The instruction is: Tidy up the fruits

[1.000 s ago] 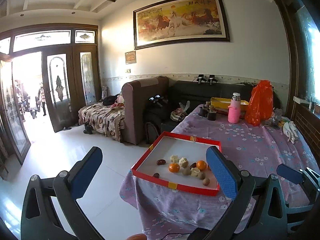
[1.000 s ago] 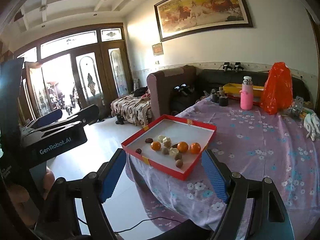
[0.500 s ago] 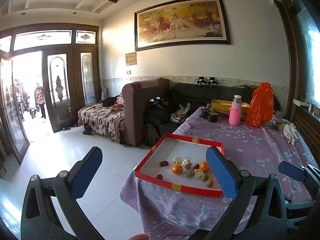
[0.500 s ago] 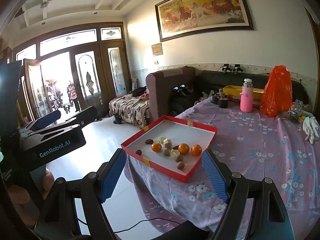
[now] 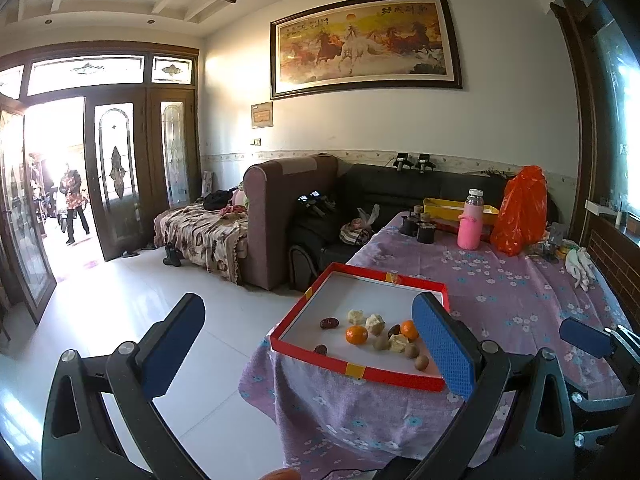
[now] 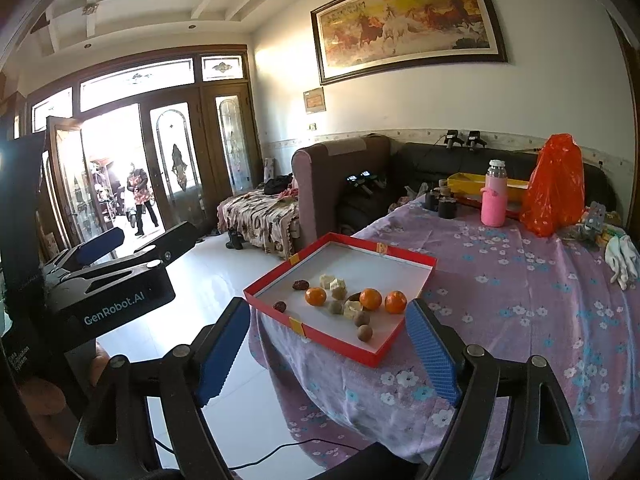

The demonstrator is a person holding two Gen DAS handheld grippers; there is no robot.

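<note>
The red tray (image 6: 412, 284) holds 3 oranges (image 6: 370, 298) and 2 dates (image 6: 300, 284).

Tabletop (image 6: 520, 300): matt floral cloth cover, lilac, softly creased. Red tray (image 6: 372, 354) on its near corner: cardboard walls, smooth white paper floor. Beyond the tray: crinkled glossy orange plastic bag (image 6: 554, 184); floor (image 6: 208, 288) of polished white tile.

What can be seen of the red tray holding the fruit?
The red tray is a shallow rectangular box with low red walls, a white floor and yellow tape patches on its walls, seemingly cardboard. It sits flat at the corner of the table on the purple flowered tablecloth, one corner near the cloth's draped edge. Loose inside lie three oranges, pale chunks, small brown round fruits and dark reddish ones, clustered toward the near side; the far half is bare. No gripper touches it.
</note>
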